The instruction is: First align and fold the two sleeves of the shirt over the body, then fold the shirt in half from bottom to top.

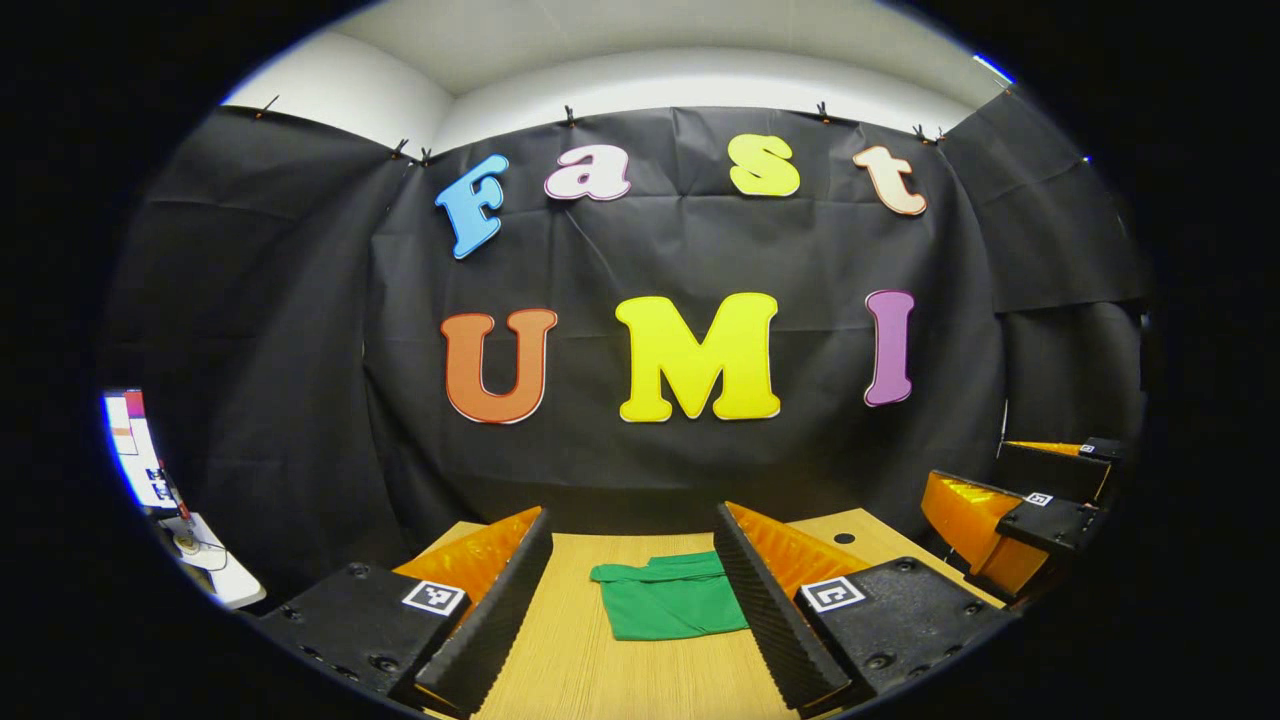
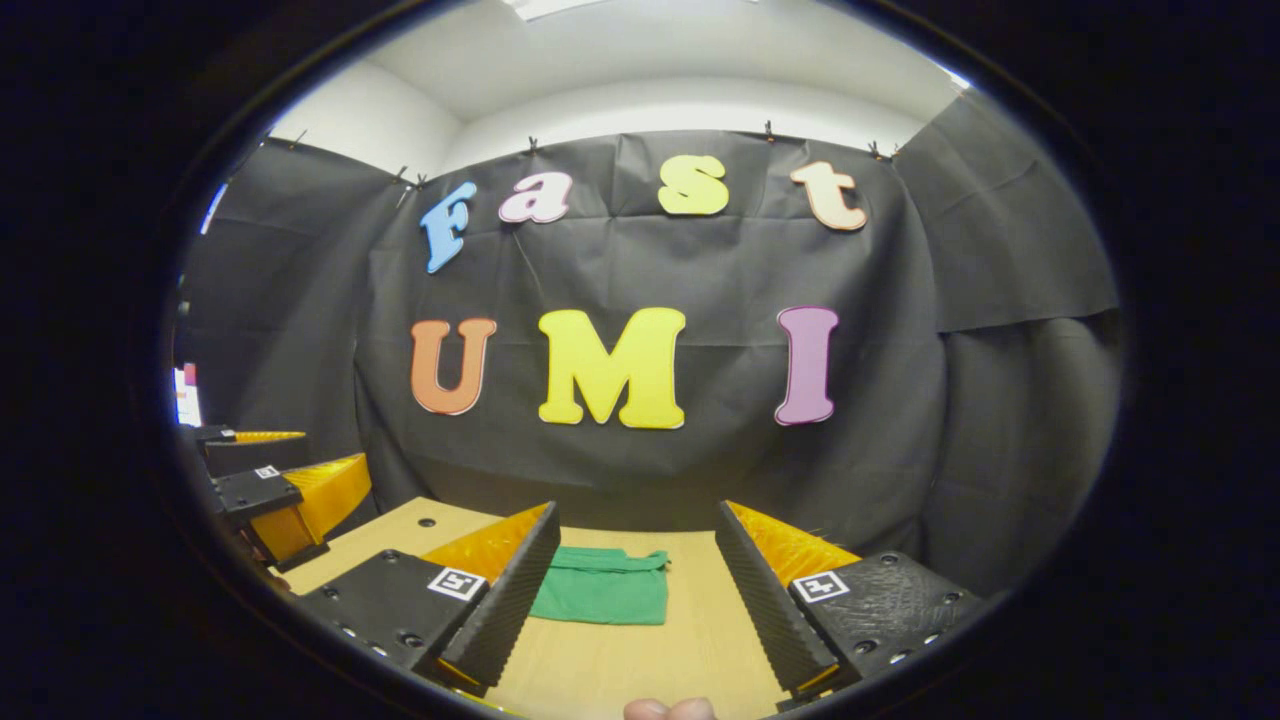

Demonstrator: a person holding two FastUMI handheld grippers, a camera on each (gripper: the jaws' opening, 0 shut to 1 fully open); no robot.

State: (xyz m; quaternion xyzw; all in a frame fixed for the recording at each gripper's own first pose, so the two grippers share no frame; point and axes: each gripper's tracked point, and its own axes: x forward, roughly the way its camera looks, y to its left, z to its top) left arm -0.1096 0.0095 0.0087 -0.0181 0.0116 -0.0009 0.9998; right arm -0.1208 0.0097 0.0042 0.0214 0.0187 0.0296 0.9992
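Left gripper view: the left gripper is raised above the wooden table, its two fingers spread wide apart with nothing between them. The green shirt lies on the table ahead of the fingers, folded into a compact rectangle with its layered edge toward the black cloth wall. The shirt's right edge is hidden behind the right-hand finger; whether they touch cannot be told. The right gripper shows at the right edge, off the table's corner, its fingers apart and empty. A monitor glows at the far left.

Right gripper view: the right gripper is likewise held above the table, fingers wide apart and gripping nothing. The folded shirt lies flat between and beyond the fingers, its left edge hidden behind the left-hand finger. The left gripper appears at the left edge, beside the table, fingers parted and empty. A fingertip of the person's hand shows at the bottom edge.
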